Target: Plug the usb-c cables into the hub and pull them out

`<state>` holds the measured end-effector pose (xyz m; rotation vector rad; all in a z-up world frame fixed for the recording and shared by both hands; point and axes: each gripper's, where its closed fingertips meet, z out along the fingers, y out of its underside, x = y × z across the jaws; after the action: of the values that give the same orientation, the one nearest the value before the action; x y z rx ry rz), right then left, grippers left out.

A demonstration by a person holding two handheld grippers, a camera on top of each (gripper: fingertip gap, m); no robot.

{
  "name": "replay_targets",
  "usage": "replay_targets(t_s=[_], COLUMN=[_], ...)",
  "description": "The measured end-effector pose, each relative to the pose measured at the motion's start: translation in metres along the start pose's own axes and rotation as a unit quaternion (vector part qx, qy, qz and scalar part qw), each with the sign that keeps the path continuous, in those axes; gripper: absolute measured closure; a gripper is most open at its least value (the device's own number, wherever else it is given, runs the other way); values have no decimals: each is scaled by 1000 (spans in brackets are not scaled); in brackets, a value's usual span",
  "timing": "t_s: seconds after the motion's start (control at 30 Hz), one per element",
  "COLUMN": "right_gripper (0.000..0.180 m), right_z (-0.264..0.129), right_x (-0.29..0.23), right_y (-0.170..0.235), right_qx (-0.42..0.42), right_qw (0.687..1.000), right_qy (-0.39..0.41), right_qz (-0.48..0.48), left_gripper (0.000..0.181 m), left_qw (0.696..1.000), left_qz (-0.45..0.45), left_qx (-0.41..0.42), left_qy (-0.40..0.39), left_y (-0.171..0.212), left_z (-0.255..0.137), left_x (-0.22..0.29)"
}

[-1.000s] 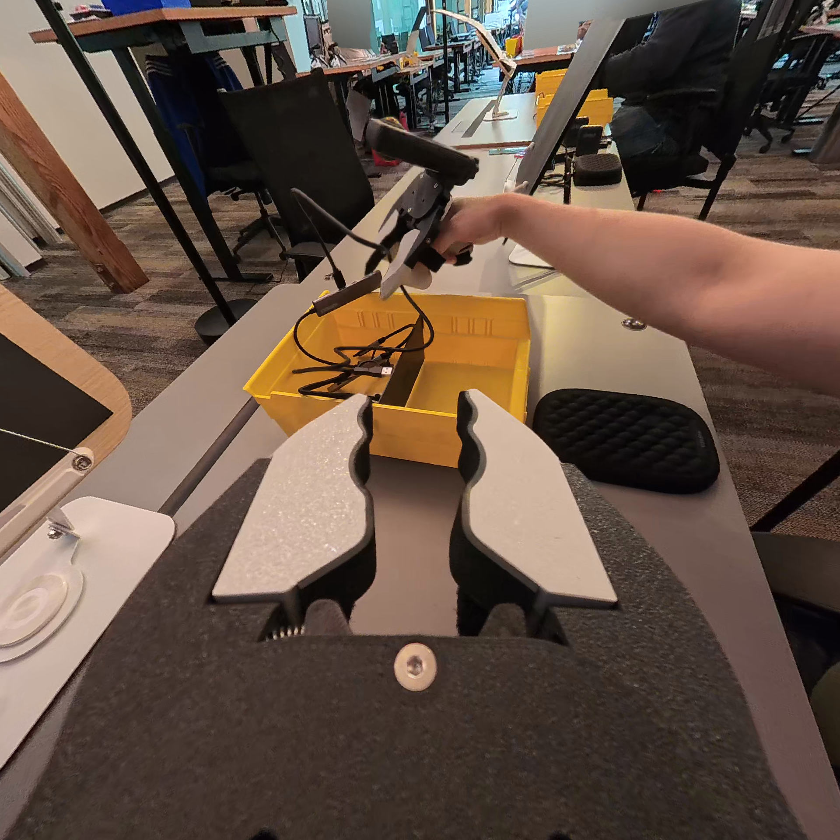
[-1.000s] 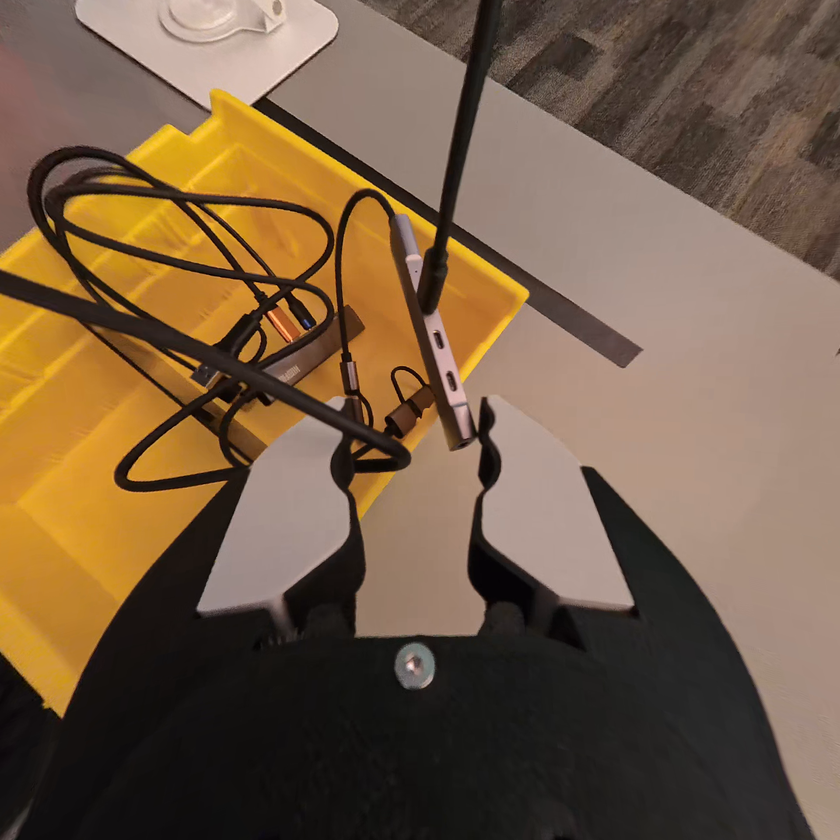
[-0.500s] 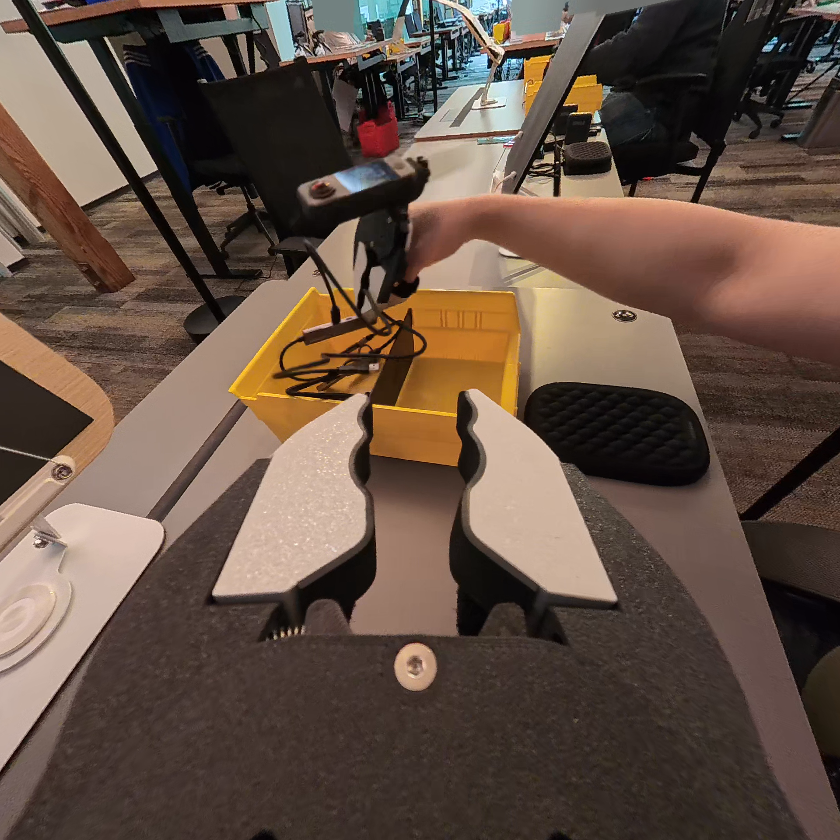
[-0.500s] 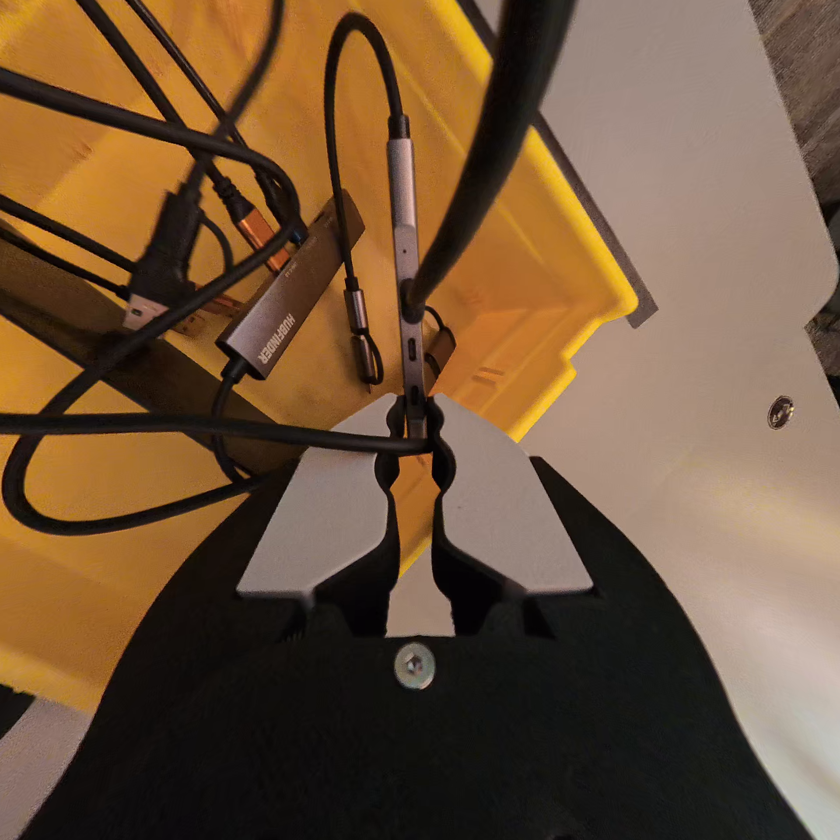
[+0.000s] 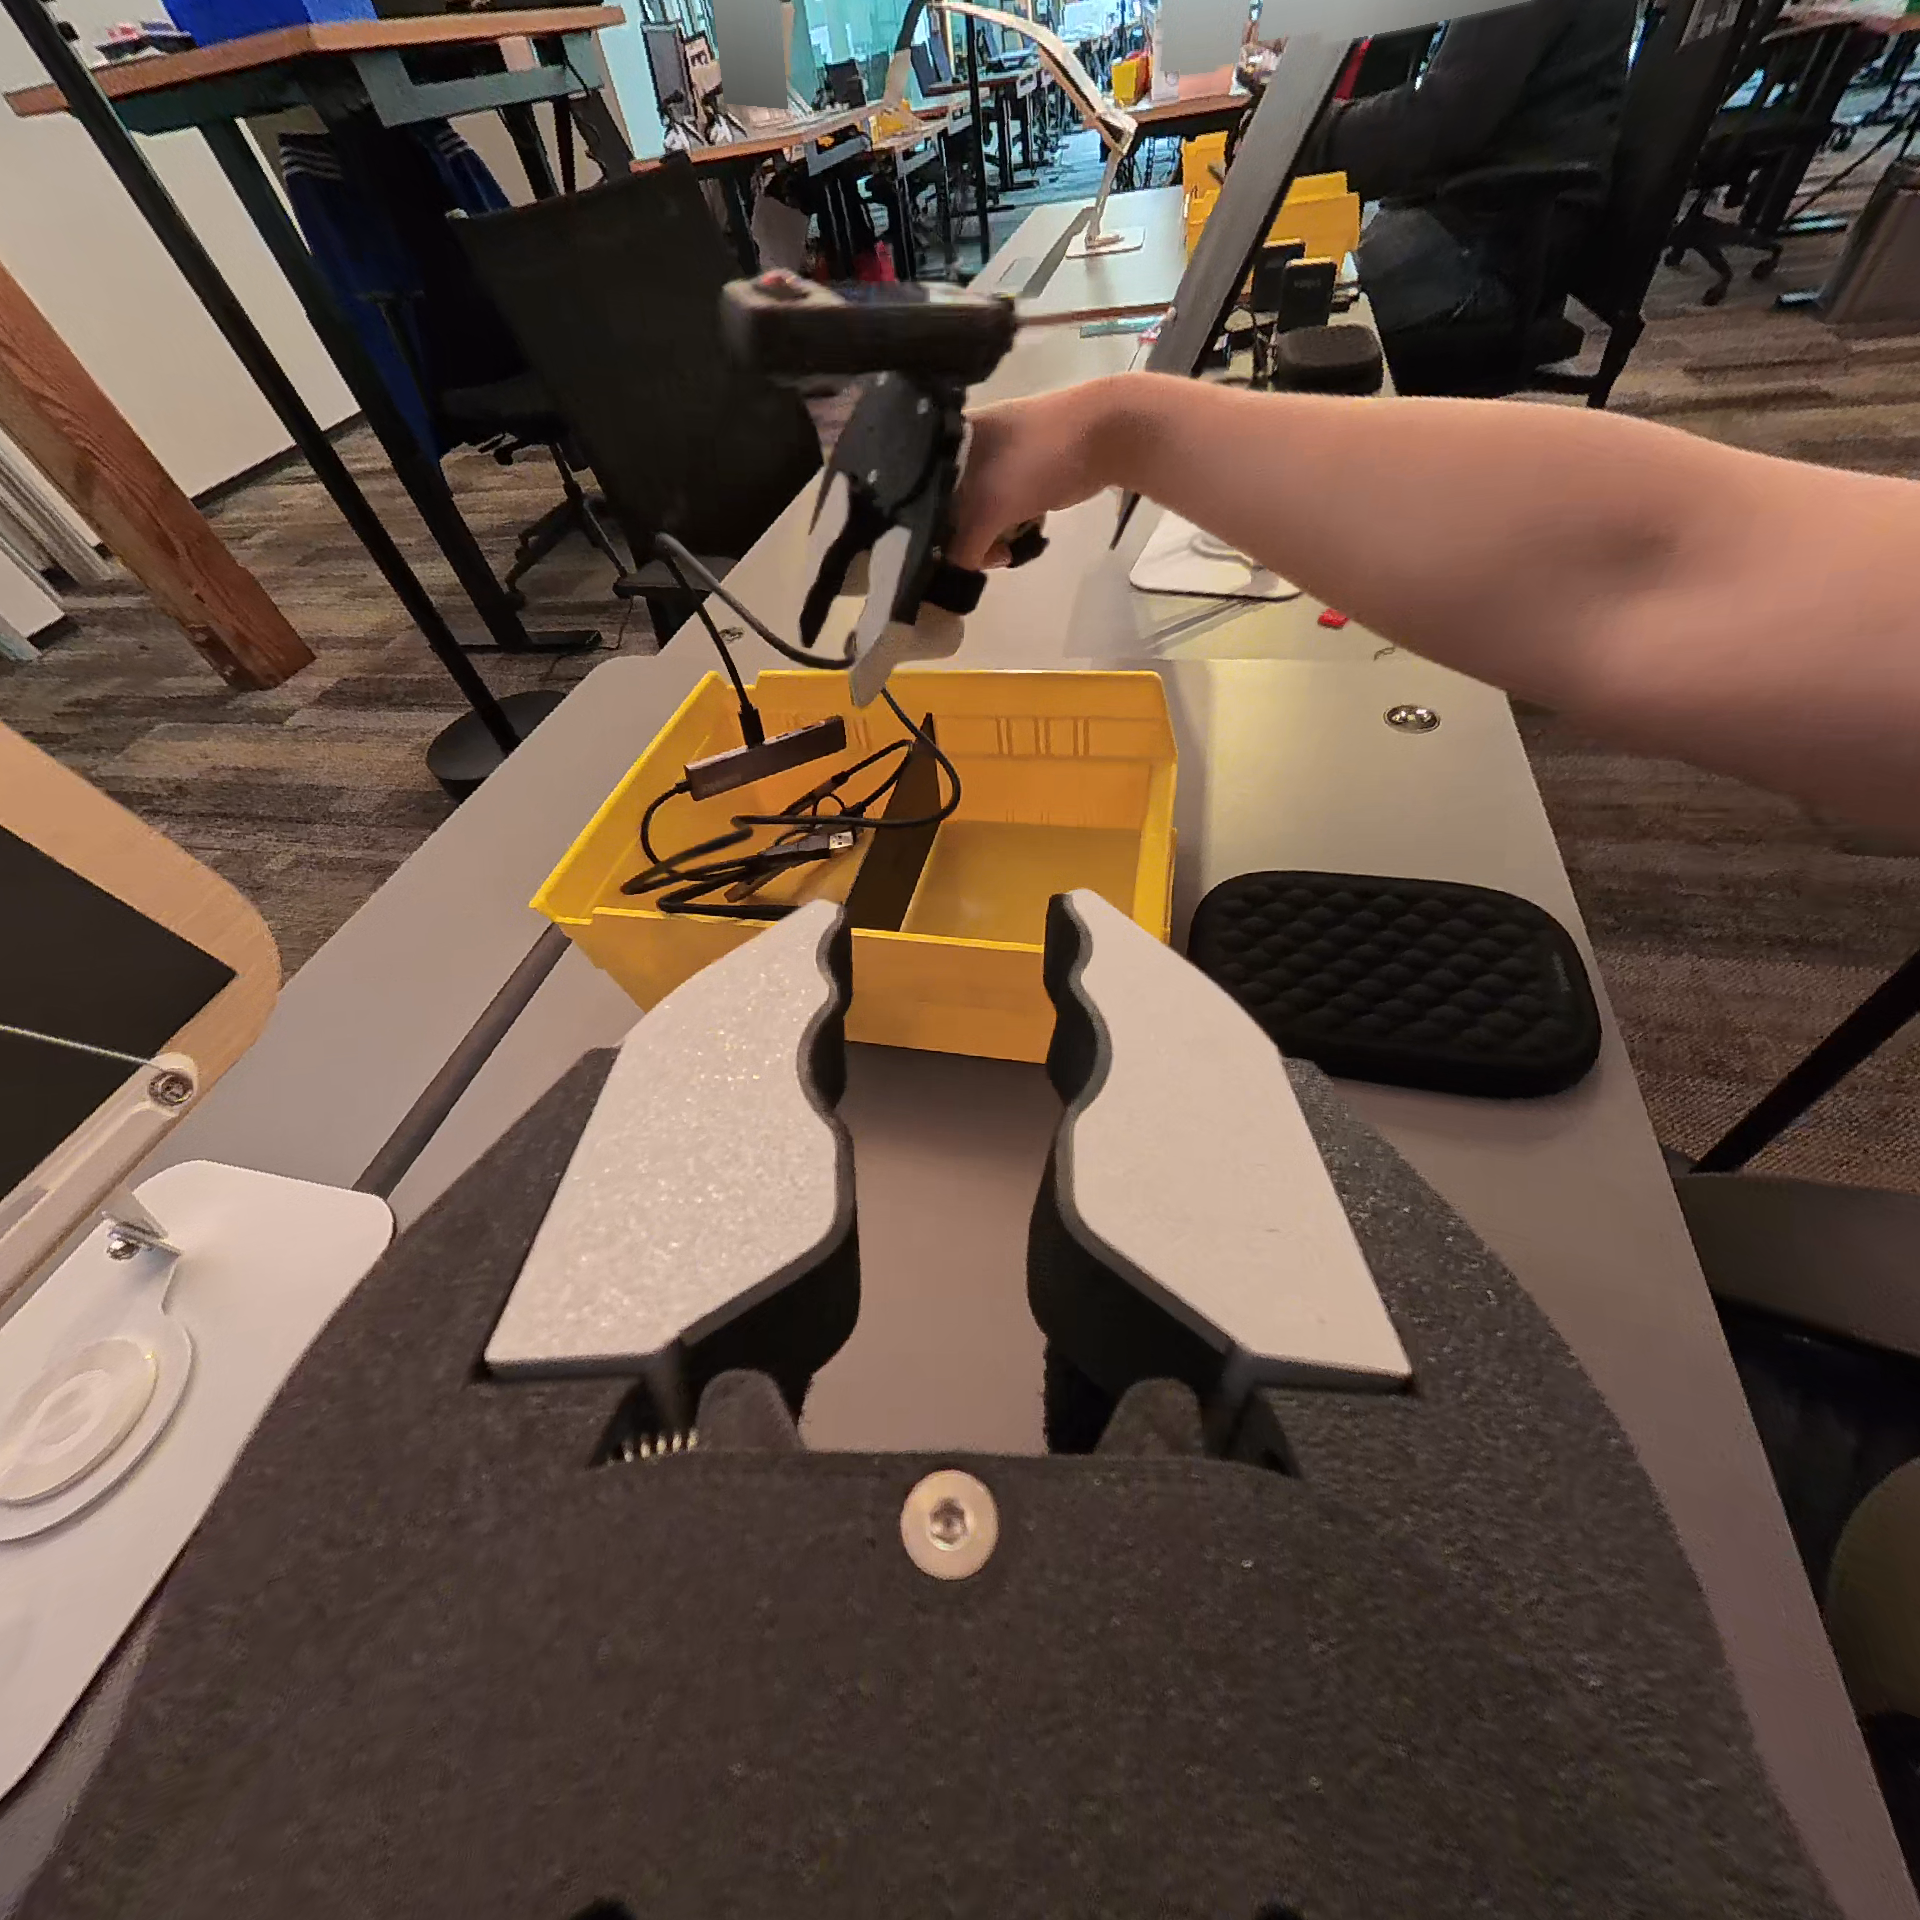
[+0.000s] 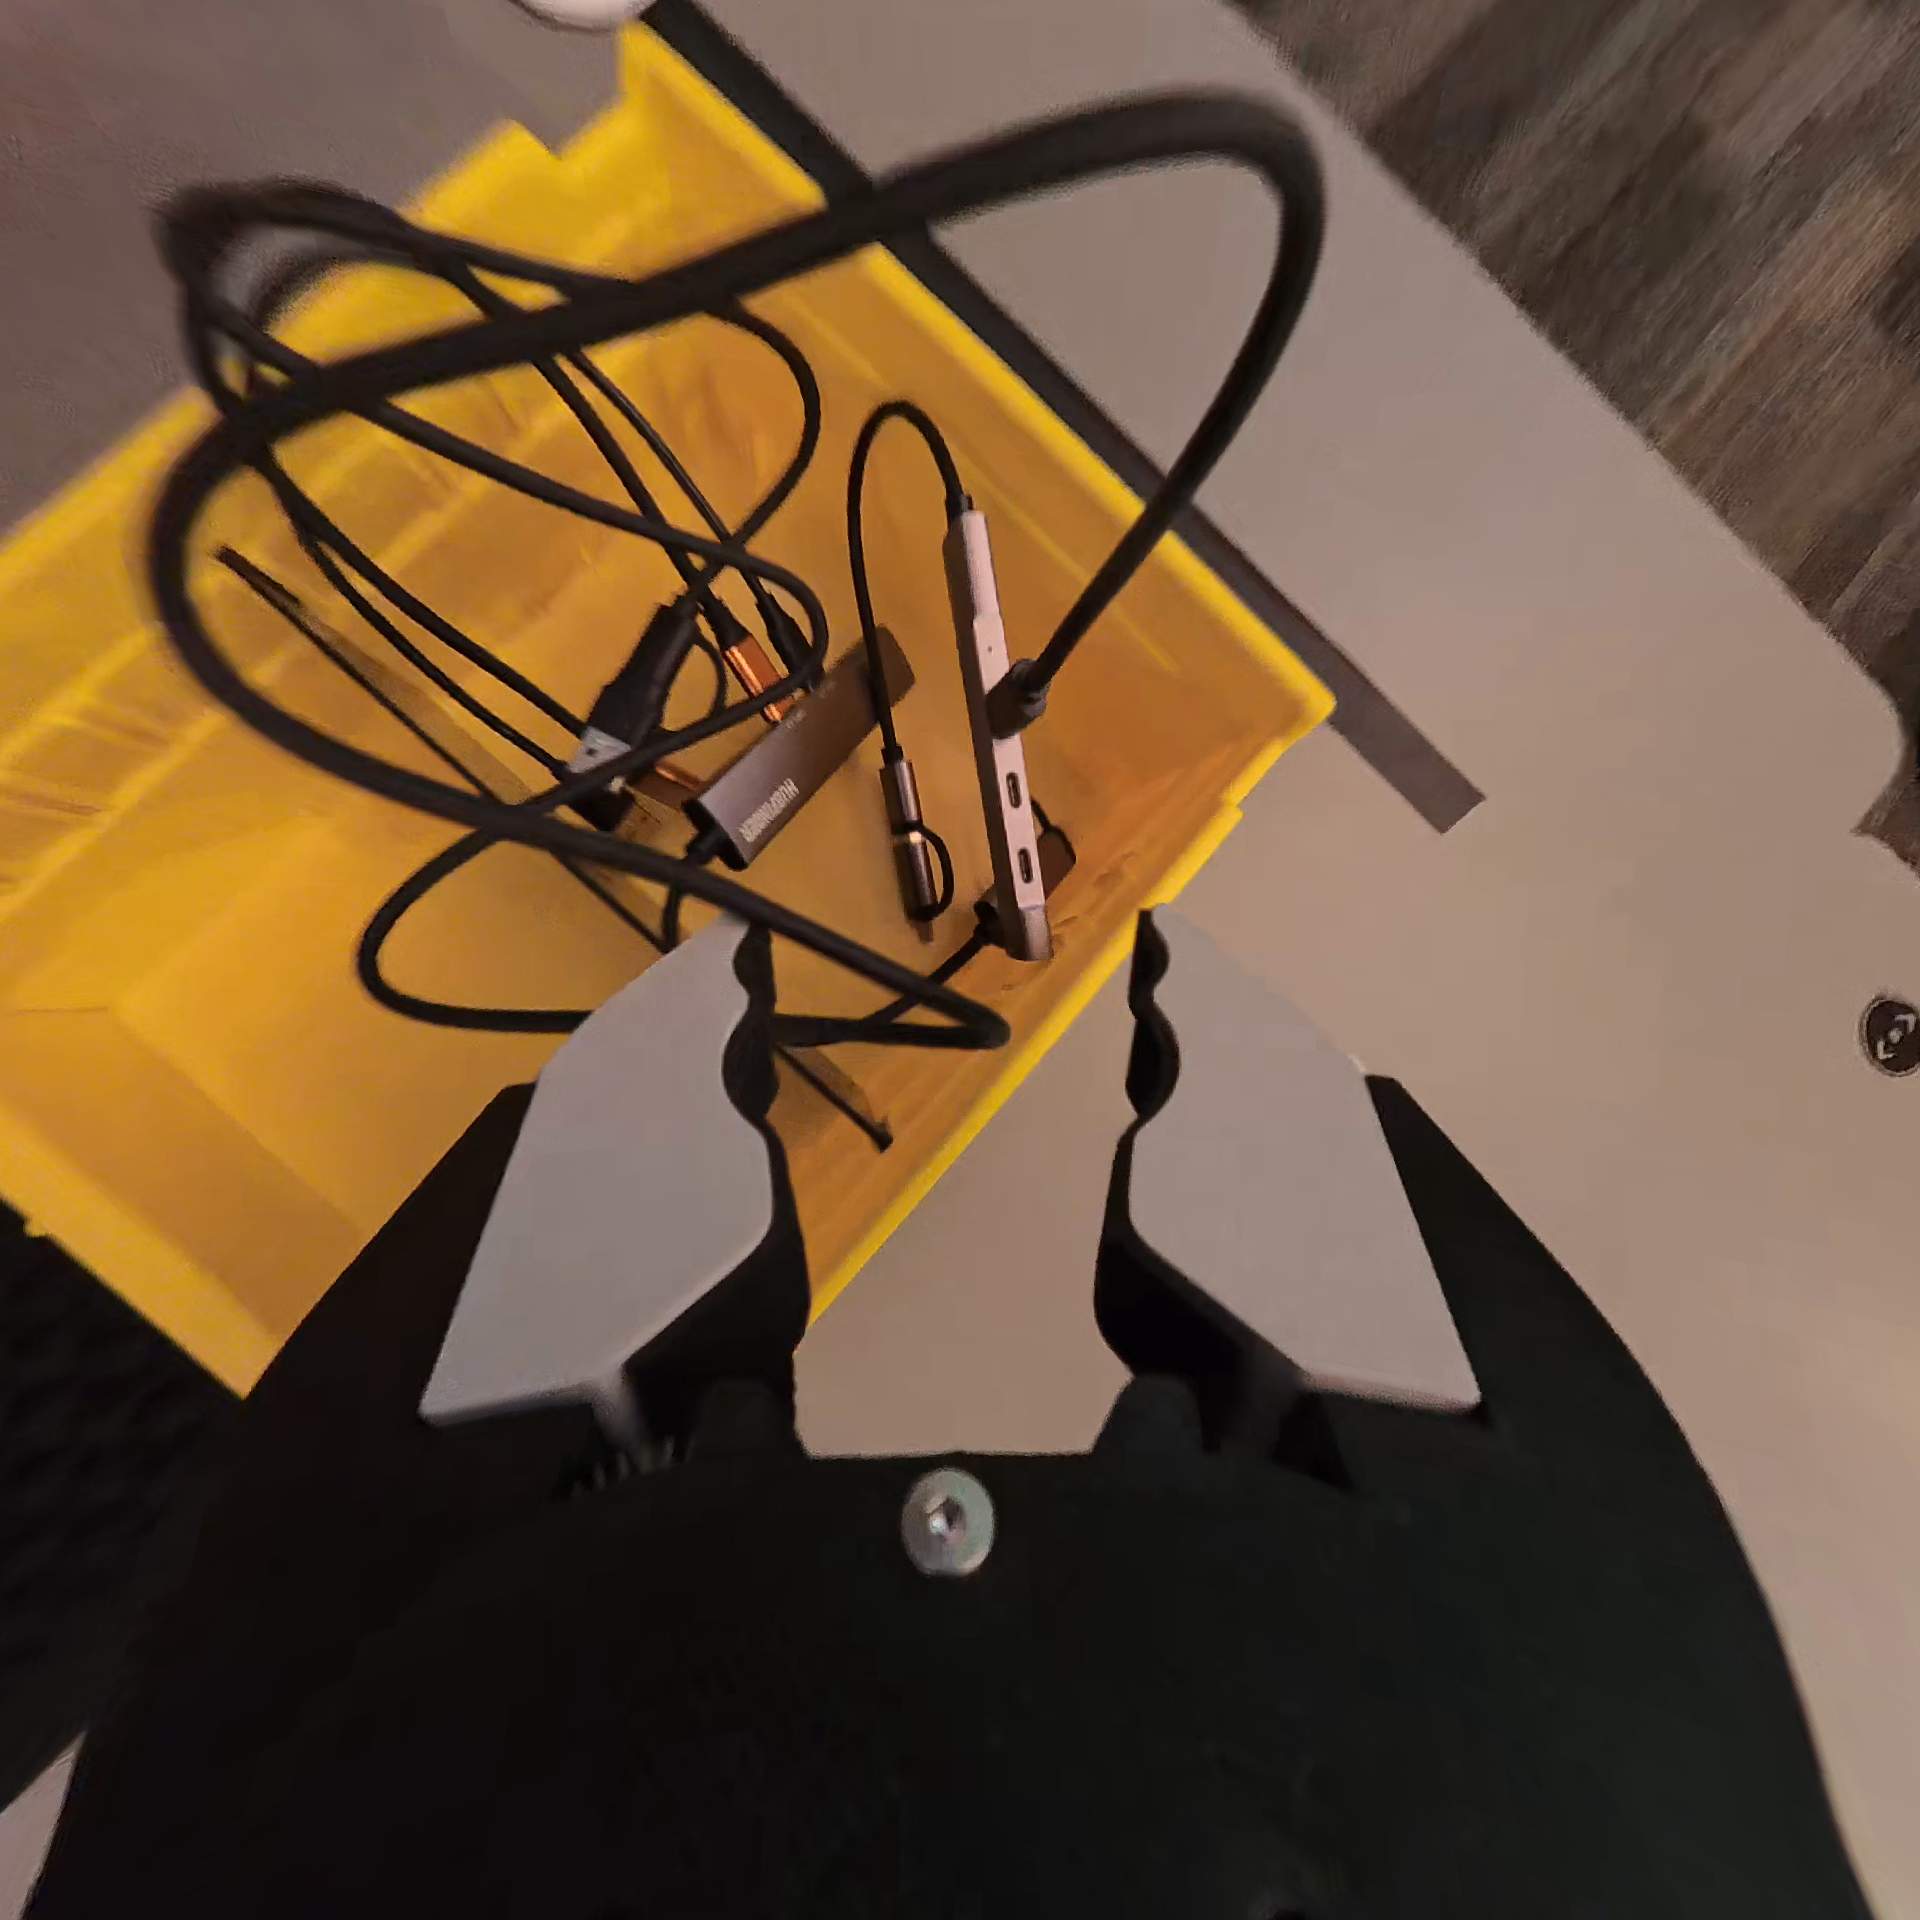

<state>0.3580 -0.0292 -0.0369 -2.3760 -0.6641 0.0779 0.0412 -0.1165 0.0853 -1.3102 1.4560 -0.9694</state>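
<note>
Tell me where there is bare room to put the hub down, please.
The bin's right compartment, past the black divider, is bare. The desk between bin and black pad is free too, as is the strip before the left claw. The left compartment is crowded with cables and hubs.

Left gripper (image 5: 943, 971): two pale grey fingers (image 5: 694, 1164) with wavy inner edges, set in a dark felt-like body with one silver screw (image 5: 948, 1524). Right gripper (image 6: 940, 971): identical build, black body. Forearm (image 5: 1455, 540) bare, unsleeved.
</note>
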Motion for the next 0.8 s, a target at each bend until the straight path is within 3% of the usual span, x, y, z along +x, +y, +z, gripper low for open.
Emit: replay_targets(t_s=[0.2,0.3,0.37,0.5,0.57,0.67,0.8], right_gripper=[111,114,115,131,132,127,124], right_z=[-76,-115,-119,-80,-59,-46,-20], right_x=[-14,-5,-3,-12,-25,-20,-32], right_y=[-41,-39,-18,27,31,62,79], right_qx=[198,258,245,144,123,9,-44], right_qw=[979,954,946,937,947,955,960], right_qy=[33,131,157,126,100,138,63], right_qz=[21,77,141,293,279,261,269], left_gripper=[146,146,146,146,146,146,145], left_qw=[999,998,998,995,992,988,972], left_qz=[-8,-3,-9,-17,-20,-27,-49], left_qx=[-2,-8,-13,-38,-49,-64,-70], left_qy=[-31,-59,-68,-93,-113,-138,-219], left_y=[0,2,4,12,15,16,11], left_z=[-12,-18,-20,-22,-24,-34,-77], left_x=[-13,-23,-27,-37,-42,-46,-54])
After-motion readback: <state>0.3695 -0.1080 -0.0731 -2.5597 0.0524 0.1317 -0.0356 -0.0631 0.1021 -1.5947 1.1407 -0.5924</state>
